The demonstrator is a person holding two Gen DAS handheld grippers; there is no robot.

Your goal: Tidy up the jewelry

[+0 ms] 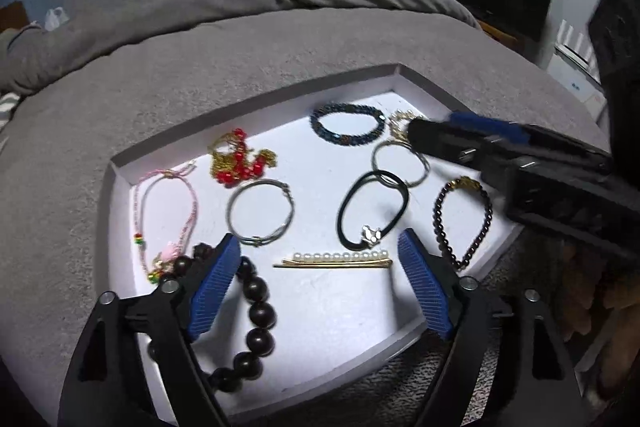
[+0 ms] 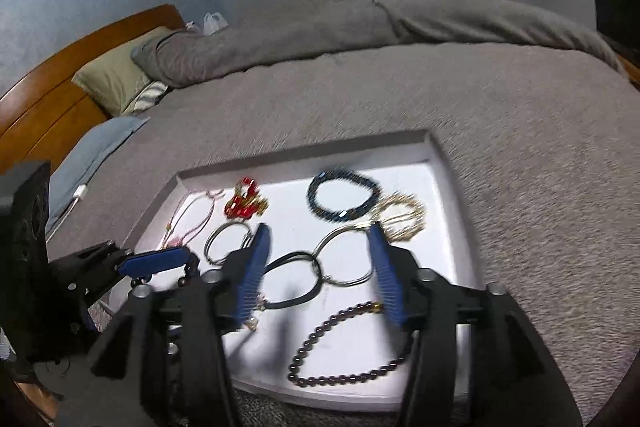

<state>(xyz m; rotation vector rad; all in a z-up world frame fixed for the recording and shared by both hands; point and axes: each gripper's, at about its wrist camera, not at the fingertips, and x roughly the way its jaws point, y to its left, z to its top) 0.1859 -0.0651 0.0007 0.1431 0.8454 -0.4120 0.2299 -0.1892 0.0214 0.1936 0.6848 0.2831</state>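
on grey blanket [image 1: 248, 51]: white tray [image 1: 256, 95] (jewelry inside).

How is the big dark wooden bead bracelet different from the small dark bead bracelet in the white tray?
The wooden bead bracelet has few, large, matte beads; the small bead bracelet has many tiny, glossy ones. The wooden one lies at the tray's near left, partly under the left gripper's fingers; the small one lies at the near right, uncovered. Only the small one shows a gold piece. Both are dark loops lying flat.

Bare tray floor [image 1: 340, 307] behind pearl hairpin [image 1: 334, 261]
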